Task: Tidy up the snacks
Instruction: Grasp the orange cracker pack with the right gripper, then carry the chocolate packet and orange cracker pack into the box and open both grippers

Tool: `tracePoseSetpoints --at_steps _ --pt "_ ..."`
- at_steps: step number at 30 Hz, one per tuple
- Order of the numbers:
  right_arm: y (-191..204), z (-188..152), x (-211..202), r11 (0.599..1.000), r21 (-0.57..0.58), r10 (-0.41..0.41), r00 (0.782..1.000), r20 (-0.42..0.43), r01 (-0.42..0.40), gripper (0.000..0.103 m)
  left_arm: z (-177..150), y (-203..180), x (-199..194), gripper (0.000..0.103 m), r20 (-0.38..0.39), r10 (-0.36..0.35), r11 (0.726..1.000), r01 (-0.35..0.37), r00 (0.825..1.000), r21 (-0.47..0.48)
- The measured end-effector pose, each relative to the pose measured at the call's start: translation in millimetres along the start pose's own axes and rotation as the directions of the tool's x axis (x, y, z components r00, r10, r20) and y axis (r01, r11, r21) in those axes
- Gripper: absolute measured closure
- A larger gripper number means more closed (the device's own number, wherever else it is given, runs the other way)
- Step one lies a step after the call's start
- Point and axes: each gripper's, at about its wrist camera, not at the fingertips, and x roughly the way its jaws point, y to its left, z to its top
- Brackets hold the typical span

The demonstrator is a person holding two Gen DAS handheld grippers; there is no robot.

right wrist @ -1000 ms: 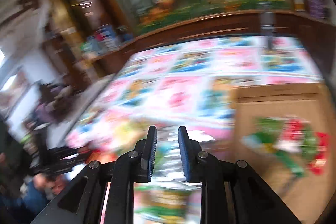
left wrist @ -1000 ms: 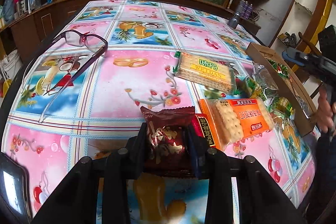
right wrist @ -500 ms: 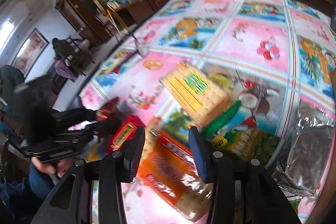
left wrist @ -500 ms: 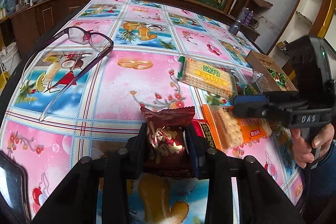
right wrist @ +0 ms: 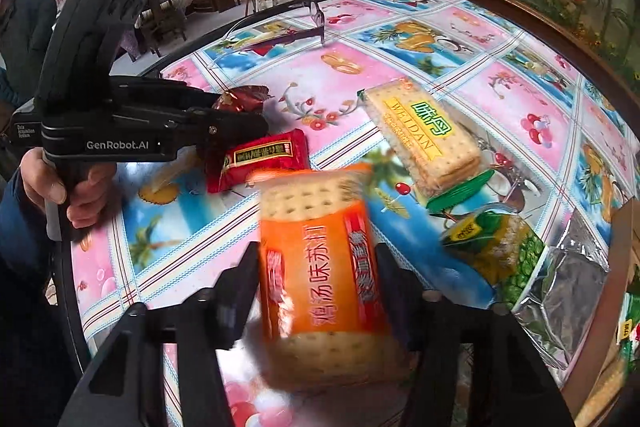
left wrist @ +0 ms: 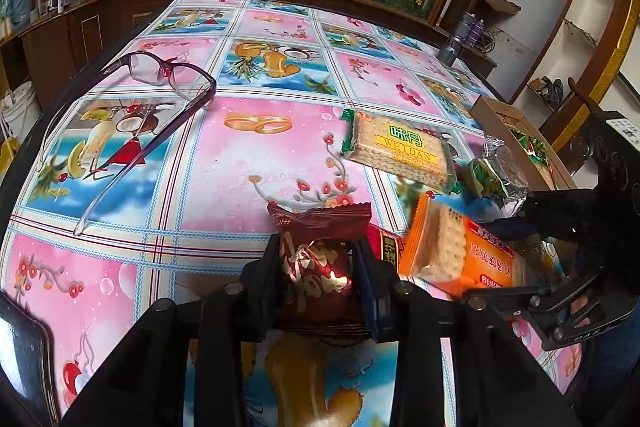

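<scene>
My left gripper [left wrist: 316, 267] is shut on a dark red snack packet [left wrist: 316, 255] just above the table; it also shows in the right wrist view [right wrist: 240, 99]. My right gripper [right wrist: 316, 267] is shut on the orange cracker pack [right wrist: 320, 259], tilted up off the cloth; this pack shows in the left wrist view [left wrist: 452, 251]. A red packet [right wrist: 260, 159] lies between the grippers. A yellow WEIDAN cracker pack [left wrist: 400, 151] lies farther back. A green snack pack [right wrist: 496, 243] and a clear wrapper [right wrist: 568, 291] lie near the cardboard box [left wrist: 516, 131].
Purple-framed glasses [left wrist: 160, 95] lie at the table's far left. A small metal bottle [left wrist: 450, 53] stands at the far right edge. The table has a bright patterned cloth [left wrist: 240, 163] and a dark rim. The person's hand [right wrist: 68, 187] holds the left gripper.
My right gripper has swung from over the box to the orange cracker pack, closed on it and tipped it up. My left gripper stays shut on the dark red packet.
</scene>
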Motion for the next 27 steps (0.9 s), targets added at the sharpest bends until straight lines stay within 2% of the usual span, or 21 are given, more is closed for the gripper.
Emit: tracePoseSetpoints --at_steps 3,5,9,15,18,23,27 --pt "-1 1 -10 1.0 -0.005 0.002 0.999 0.042 -0.002 0.045 0 -2 -4 0.07 0.02 -0.003 1.0 0.003 1.0 0.008" --pt "-8 3 -24 0.999 0.038 0.007 0.996 0.094 -0.011 0.045 1 -2 -7 0.07 0.039 -0.005 1.0 0.005 0.999 0.01" --pt "-41 6 -42 0.98 0.195 0.002 0.978 0.207 -0.044 0.045 3 -5 -11 0.07 0.065 -0.018 1.0 0.018 0.998 0.01" --pt "-92 -1 -72 0.898 0.406 0.005 0.927 0.374 -0.169 0.045 9 -15 -13 0.07 0.082 -0.049 0.999 0.048 0.995 0.013" --pt "-109 -6 -80 0.862 0.469 -0.012 0.917 0.398 -0.192 0.045 14 -23 -13 0.07 0.091 -0.049 0.999 0.047 0.995 0.021" --pt "-139 -20 -93 0.78 0.57 -0.022 0.899 0.438 -0.258 0.045 26 -42 -10 0.07 0.087 -0.074 0.997 0.071 0.994 0.037" --pt "-158 -34 -116 0.744 0.609 -0.067 0.875 0.479 -0.276 0.045 37 -68 -6 0.07 0.079 -0.114 0.992 0.108 0.99 0.071"
